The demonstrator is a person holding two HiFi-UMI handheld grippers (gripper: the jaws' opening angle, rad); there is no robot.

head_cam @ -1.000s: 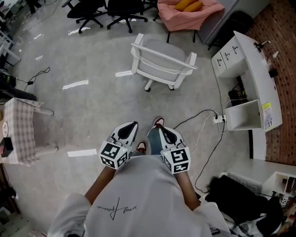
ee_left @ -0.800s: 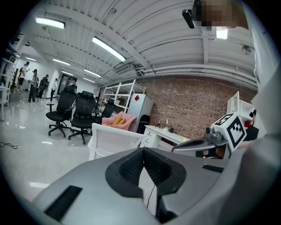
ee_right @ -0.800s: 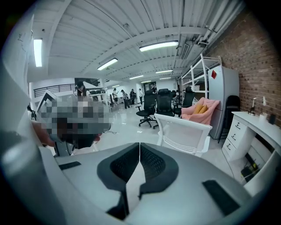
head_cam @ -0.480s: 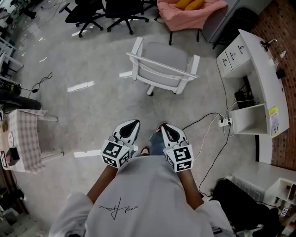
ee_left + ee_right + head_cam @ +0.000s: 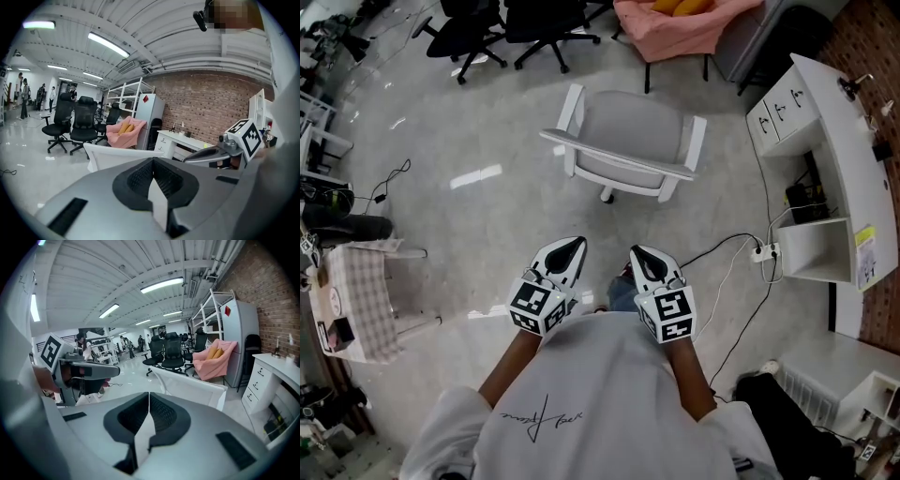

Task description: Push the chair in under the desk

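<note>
The chair (image 5: 630, 131), white-framed with a grey seat, stands on the open floor (image 5: 478, 216), well apart from the desk (image 5: 847, 178) and not under it. Its backrest faces the person and its seat faces away. Its base is mostly hidden beneath the seat, and what shows below the backrest is probably one caster. The white desk runs along the brick wall (image 5: 874, 42) at the right edge of the head view, with a drawer unit (image 5: 783, 105) at its far end and an open compartment (image 5: 811, 251) nearer the person. A few small items lie on the tabletop but are too small to identify. A power strip (image 5: 766, 251) with trailing cable lies on the floor just beside the compartment. The left tongs (image 5: 565, 251) and the right tongs (image 5: 643, 261) are held side by side in front of the person's torso, pointing toward the chair back and short of it, touching nothing. In the left gripper view the jaws are clenched together with nothing between them. The right gripper view shows the same, pads meeting and empty. Beyond the chair stands a pink-draped seat (image 5: 684, 28) carrying yellow cushions, and to its left a group of black office chairs (image 5: 502, 28). A small table with a checked cloth (image 5: 358, 295) stands at the left edge.
</note>
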